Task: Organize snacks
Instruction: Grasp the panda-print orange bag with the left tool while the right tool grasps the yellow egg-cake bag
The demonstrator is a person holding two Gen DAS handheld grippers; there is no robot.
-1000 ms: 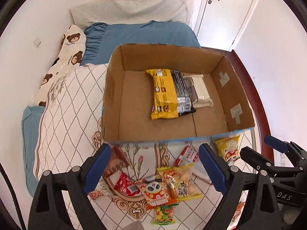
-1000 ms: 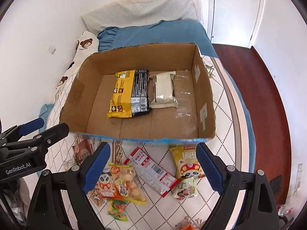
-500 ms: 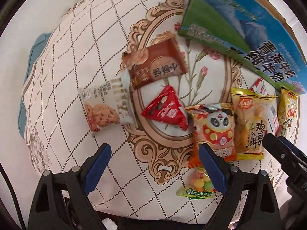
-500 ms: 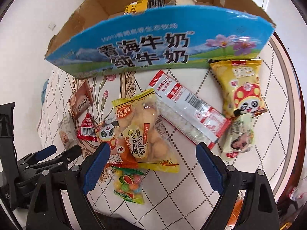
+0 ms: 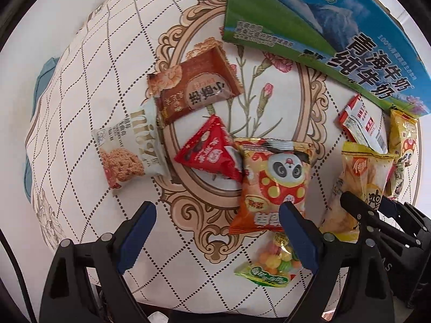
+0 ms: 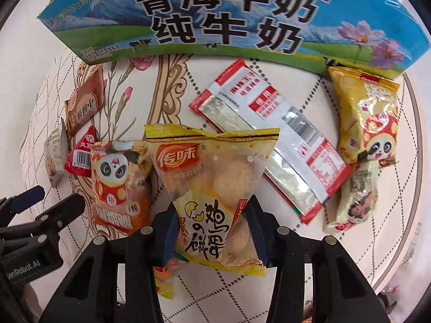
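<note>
Several snack packs lie on a patterned bedspread in front of a blue and green milk carton box [image 6: 215,18]. My right gripper [image 6: 211,228] has its jaws closed in around the lower part of a yellow egg-snack bag [image 6: 210,177]. My left gripper [image 5: 215,231] is open and empty, low over the bedspread, with an orange panda bag [image 5: 272,185] and a candy bag [image 5: 269,266] by its right finger. A red triangular pack [image 5: 210,150], a brown pack [image 5: 194,91] and a white cookie pack [image 5: 129,150] lie ahead of it.
A long red and white pack [image 6: 269,140], a yellow panda bag [image 6: 369,118] and a small pale pack [image 6: 353,202] lie right of the egg-snack bag. The box [image 5: 323,35] stands at the far side. The bed edge is close behind both grippers.
Both grippers dropped from above the box down to the snacks in front of it. The right jaws went from wide open to closed in on the yellow egg-snack bag.
</note>
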